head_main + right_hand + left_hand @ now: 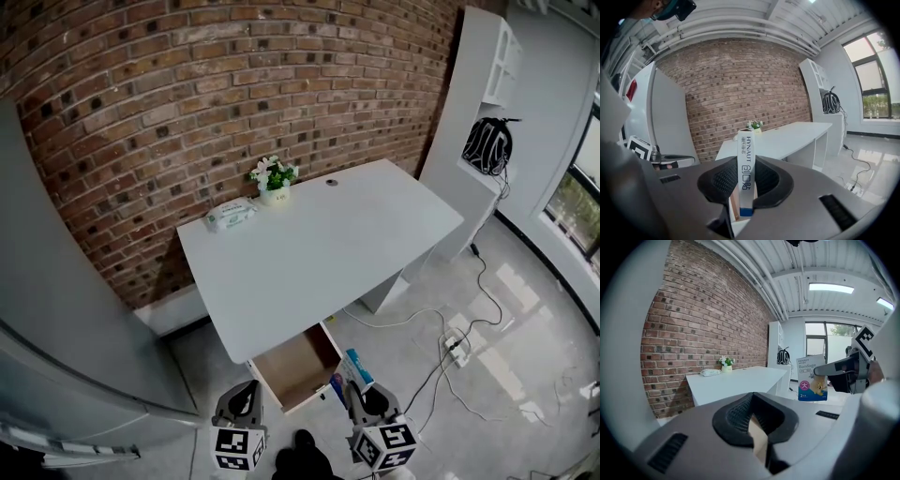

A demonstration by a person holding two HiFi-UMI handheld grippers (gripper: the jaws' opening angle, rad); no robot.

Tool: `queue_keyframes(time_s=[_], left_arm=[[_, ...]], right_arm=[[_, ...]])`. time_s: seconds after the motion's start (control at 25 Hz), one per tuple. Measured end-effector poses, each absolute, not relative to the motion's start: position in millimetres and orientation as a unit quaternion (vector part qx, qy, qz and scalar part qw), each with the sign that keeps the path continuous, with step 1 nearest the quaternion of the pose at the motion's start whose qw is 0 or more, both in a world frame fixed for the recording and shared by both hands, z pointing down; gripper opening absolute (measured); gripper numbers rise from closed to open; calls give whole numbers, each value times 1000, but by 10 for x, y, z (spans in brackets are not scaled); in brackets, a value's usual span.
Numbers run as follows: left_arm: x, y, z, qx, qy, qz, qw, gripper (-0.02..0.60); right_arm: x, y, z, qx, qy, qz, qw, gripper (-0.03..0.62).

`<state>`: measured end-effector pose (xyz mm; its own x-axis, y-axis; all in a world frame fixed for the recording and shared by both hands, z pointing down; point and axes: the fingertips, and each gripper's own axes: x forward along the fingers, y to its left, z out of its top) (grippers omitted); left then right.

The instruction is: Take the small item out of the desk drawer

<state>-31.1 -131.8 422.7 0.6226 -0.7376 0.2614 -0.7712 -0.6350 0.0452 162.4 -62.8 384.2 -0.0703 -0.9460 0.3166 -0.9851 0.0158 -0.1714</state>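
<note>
Right gripper view: jaws pinch bandage box (746, 173) by its broad faces, thin edge facing cam, box upright.
Head view: box w/ right gripper (349, 384) at lower centre of frame, just right of open drawer (291, 367); looks lifted out.
Left gripper (247, 386): lower left of drawer, jaws a slit apart, nothing btwn.
Tip: hold squeeze even, no tilt; thin card can slip or crush.
Next: prob. carry up to desk (319, 244), set flat.

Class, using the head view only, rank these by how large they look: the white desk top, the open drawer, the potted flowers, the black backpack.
1. white desk top
2. open drawer
3. black backpack and potted flowers: nearly alike, and the backpack is farther away, so they are left unranked.
</note>
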Motion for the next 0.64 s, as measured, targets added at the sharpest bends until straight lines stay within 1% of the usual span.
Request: queue_keyframes(time_s=[0.64], left_arm=[[-423, -1174, 4134, 895, -428, 106, 71, 15]], right_arm=[[1628, -484, 3616, 687, -712, 141, 41, 95]])
